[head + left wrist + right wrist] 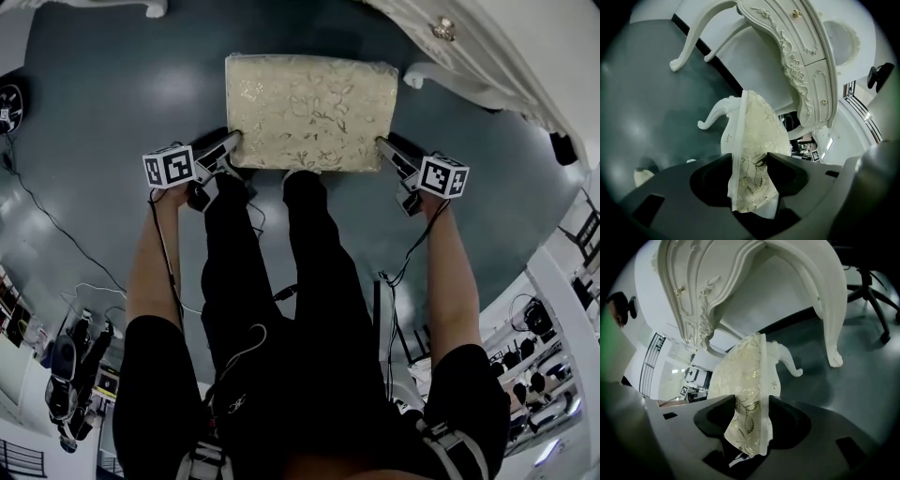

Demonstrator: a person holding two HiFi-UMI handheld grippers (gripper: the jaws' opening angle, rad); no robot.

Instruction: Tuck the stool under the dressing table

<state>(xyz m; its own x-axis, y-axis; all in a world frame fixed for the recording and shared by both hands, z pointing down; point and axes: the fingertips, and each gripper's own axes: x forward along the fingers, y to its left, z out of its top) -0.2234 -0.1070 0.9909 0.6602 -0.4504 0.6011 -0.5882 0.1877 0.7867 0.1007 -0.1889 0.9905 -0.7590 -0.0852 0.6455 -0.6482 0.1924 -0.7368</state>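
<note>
Dark trouser legs fill the near view. Just beyond them I have the left gripper (228,150) and right gripper (384,148) each pinching a near corner of the stool (309,108), one per side so it should push straight. Its padded cream brocade seat on curled white legs stands short of the carved white dressing table (797,56), out on the glossy grey floor (112,84)

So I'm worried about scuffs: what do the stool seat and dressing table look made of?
Stool seat: padded fabric, cream with shiny gold floral weave, bunching between the jaws. Dressing table: probably painted wood, glossy white with carved scrolls, though moulded resin is possible; knobs look like gilt metal.
</note>
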